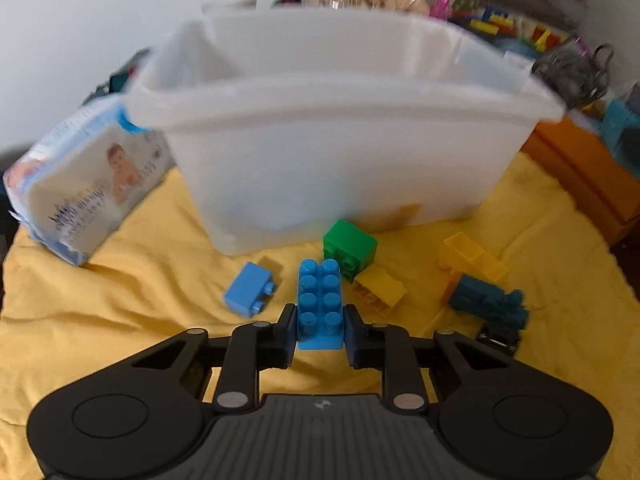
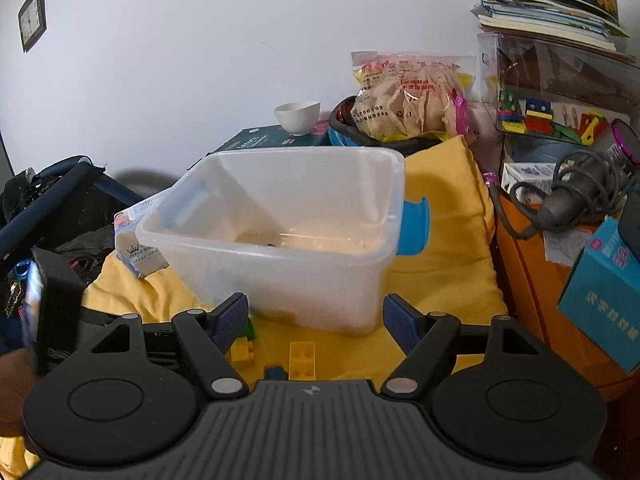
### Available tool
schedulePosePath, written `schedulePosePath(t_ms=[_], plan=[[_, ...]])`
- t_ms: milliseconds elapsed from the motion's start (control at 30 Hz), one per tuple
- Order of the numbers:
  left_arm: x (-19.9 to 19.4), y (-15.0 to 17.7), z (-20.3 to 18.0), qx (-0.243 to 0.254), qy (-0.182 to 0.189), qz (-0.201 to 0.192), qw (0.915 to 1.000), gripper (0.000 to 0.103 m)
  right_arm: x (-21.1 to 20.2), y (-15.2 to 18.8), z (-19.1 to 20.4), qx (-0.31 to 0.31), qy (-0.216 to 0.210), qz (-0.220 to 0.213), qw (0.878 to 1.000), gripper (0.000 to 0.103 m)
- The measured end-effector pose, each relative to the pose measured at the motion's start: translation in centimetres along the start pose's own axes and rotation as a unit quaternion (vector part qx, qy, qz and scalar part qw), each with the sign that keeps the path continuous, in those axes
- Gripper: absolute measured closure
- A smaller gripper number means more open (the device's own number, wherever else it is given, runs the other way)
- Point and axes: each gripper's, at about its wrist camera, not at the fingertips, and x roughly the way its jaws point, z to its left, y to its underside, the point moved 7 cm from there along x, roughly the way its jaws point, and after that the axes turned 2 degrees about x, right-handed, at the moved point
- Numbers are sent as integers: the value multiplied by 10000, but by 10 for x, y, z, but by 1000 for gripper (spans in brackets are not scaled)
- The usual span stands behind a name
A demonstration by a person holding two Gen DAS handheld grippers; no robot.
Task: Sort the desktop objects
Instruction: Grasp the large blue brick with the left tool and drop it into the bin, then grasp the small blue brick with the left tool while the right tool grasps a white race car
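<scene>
gripping a long blue brick (image 1: 320, 304), the left tool (image 1: 320, 330) faces the bin (image 1: 344, 152); right tool (image 2: 316, 320) gapes wide.

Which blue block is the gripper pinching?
The long eight-stud blue block, clamped in the left gripper. The smaller blue block lies loose on the yellow cloth beside it.

The right gripper (image 2: 315, 322) stands with its jaws wide apart before the clear plastic bin (image 2: 352, 216); a yellow brick (image 2: 302, 358) lies on the yellow cloth (image 2: 448, 248) between them.
</scene>
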Motion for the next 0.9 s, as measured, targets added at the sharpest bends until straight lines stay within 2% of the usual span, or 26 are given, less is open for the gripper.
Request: schedulePosePath(t_ms=[167,367,533,600,633,667,700,733,800,900], plan=[[-33,-10,8,-88,90,-262,9996,76,-1,7,3,71,-45,44,10000,26],[-92,-57,9,60,247,-826,9963,76,-5,3,12,-45,-148,-32,9999,26],[-80,-118,21,16,113,-976,9952,76,-4,-2,15,-21,-167,-57,9998,26],[-68,-138,24,-75,89,-885,9960,75,-4,-3,19,-80,-167,-53,9998,26],[-62,-141,24,-116,93,-817,9965,61,-4,-3,20,-101,-168,-46,9998,26],[-54,-146,24,-152,25,-711,9974,38,-4,-3,21,-112,-167,-40,9998,26],[-53,-147,26,-183,-112,-670,9975,30,-3,-3,22,-112,-164,-27,9998,26],[-54,-147,26,-193,-184,-710,9971,27,-3,-3,21,-106,-160,-18,9998,26],[-56,-139,23,-127,-76,-764,9970,27,-2,-1,21,-115,-138,-2,9998,25],[-62,-116,27,-29,-80,-830,9965,27,5,11,19,-143,-105,157,9997,26]])
